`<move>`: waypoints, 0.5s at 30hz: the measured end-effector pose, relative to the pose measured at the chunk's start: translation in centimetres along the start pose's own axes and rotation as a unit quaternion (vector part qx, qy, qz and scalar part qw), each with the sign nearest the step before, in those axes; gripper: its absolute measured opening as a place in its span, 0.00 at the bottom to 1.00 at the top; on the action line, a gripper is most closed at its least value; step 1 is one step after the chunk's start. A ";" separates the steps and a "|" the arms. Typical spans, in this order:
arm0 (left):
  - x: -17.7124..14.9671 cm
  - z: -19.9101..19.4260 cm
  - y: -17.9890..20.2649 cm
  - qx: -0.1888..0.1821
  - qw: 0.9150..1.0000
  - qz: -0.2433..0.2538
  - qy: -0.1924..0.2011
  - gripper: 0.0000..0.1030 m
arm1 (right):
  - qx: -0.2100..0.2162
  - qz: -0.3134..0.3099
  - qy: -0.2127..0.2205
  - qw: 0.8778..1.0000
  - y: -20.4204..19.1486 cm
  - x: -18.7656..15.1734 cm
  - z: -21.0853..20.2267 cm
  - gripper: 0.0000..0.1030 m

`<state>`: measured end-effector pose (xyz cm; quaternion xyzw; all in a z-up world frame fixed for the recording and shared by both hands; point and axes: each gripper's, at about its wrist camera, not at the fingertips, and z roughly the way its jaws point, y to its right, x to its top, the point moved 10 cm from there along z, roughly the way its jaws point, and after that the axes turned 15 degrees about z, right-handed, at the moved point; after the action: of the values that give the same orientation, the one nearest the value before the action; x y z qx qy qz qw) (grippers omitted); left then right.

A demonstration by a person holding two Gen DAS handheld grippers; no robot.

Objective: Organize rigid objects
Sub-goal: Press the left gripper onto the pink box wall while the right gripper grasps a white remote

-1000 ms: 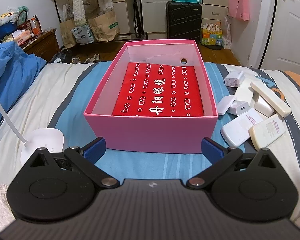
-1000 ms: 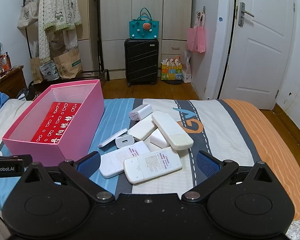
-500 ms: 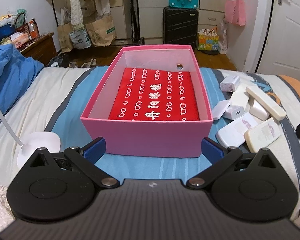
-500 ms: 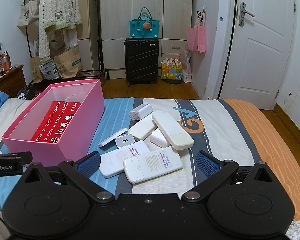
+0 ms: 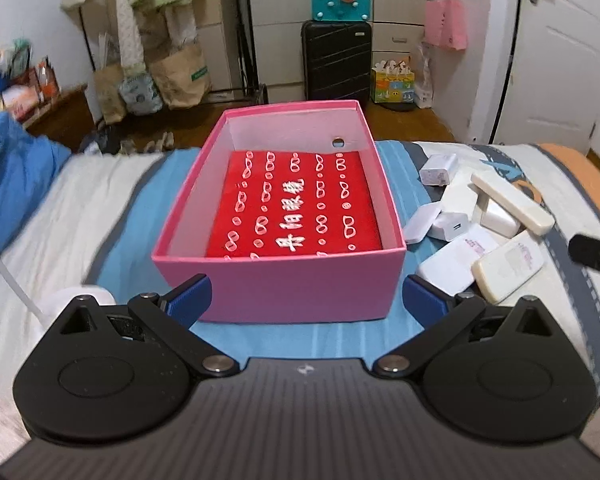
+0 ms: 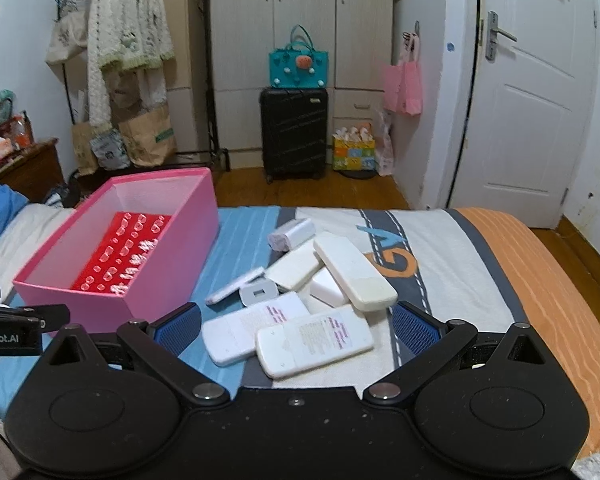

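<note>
On the bed [image 6: 452,240] sits an open pink box [image 5: 300,284], holding only a flat red packet [image 5: 296,208] with white glasses print on its floor. None of the loose white items are in it yet, so I'd judge the sorting as barely begun, if begun at all.

Just right of the box lies the pile: two remotes [image 6: 314,340] side by side nearest the camera, a long remote [image 6: 354,274] lying across others behind them, a small charger plug [image 6: 259,292], a thin flat white case [image 6: 234,286] leaning near the box wall, and a capped charger block [image 6: 290,234] at the far end. Several touch or overlap; exact count unclear.

Left hand-held gripper [image 5: 306,294] faces the box's near wall, jaws spread wide, nothing between them. Right hand-held gripper [image 6: 296,322] hangs over the near edge of the pile, jaws wide apart too, empty, the nearest remotes lying between its tips in view.

Left to do, by my reading: every white item still needs moving into the box. Nearest remote looks the easiest first pick.
</note>
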<state>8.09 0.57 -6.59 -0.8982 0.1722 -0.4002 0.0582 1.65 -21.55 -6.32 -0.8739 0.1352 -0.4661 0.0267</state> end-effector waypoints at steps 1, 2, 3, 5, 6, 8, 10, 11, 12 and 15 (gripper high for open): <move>0.2 -0.1 -0.1 0.002 1.000 0.010 0.001 1.00 | 0.005 0.001 0.008 1.000 -0.1 0.2 -0.2 1.00; 0.5 -0.3 -0.2 0.003 1.000 0.017 0.004 1.00 | 0.009 -0.001 0.018 1.000 -0.2 0.4 -0.5 1.00; 0.7 -0.5 -0.5 0.001 1.000 0.016 0.009 1.00 | 0.020 -0.006 0.038 0.999 -0.5 0.8 -1.1 1.00; 1.4 -0.9 -0.9 -0.017 1.000 0.012 0.016 1.00 | 0.042 -0.020 0.071 0.996 -1.3 1.6 -2.1 1.00; 1.7 -1.0 -1.1 -0.026 0.999 0.015 0.018 1.00 | 0.050 -0.028 0.083 0.995 -1.6 2.0 -2.5 1.00; 2.6 -0.9 -1.7 -0.028 0.999 0.031 0.023 1.00 | 0.049 -0.038 0.091 0.994 -1.9 3.1 -2.7 1.00; 3.5 -0.4 -2.6 -0.011 0.998 0.050 0.023 1.00 | 0.059 -0.042 0.078 0.994 -2.3 4.1 -2.5 1.00; 3.8 0.1 -3.1 -0.007 0.998 0.055 0.018 1.00 | 0.070 -0.043 0.065 0.994 -2.6 4.4 -2.3 1.00; 4.1 0.6 -3.5 -0.008 0.998 0.055 0.013 1.00 | 0.083 -0.045 0.052 0.994 -2.8 4.8 -2.1 1.00; 4.6 2.6 -4.5 -0.022 0.999 0.047 -0.003 1.00 | 0.096 -0.072 0.023 0.993 -3.6 5.9 -1.0 1.00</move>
<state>14.07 3.09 -4.06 -0.8912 0.2232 -0.3906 0.0576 4.72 -19.58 -0.35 -0.8641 0.0269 -0.4972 0.0733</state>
